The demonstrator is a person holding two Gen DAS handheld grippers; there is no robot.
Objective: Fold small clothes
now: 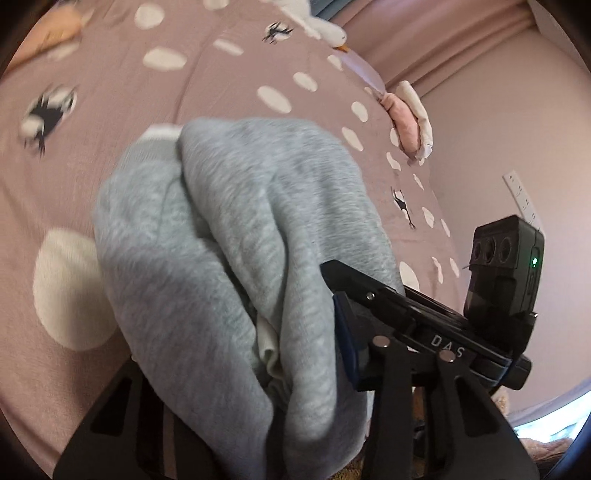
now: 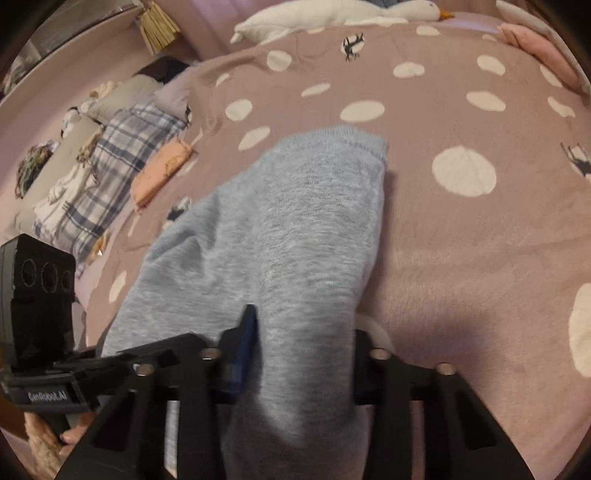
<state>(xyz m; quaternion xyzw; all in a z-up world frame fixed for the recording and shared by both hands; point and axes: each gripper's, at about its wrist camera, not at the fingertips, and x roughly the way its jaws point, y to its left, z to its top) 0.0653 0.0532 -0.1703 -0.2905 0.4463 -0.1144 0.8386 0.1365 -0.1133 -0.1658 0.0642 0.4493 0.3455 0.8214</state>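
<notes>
A small light grey knit garment [image 1: 229, 221] lies bunched and folded over on the mauve blanket, with a bit of white lining showing. In the left wrist view my left gripper [image 1: 240, 332] is shut on its near edge; the right finger's blue pad [image 1: 343, 332] presses the cloth and the other finger is hidden under it. In the right wrist view the same grey garment [image 2: 295, 206] stretches away from me. My right gripper [image 2: 306, 328] is shut on its near end, the cloth squeezed between the blue pad [image 2: 245, 332] and the right finger [image 2: 364, 343].
The bed's mauve blanket [image 2: 461, 258] has white dots and small dark figures. A white goose plush [image 2: 332, 16] lies at the far edge. A plaid cloth pile [image 2: 110, 166] and an orange garment [image 2: 162, 170] sit at the left. Pink clothing [image 1: 406, 122] lies by the wall.
</notes>
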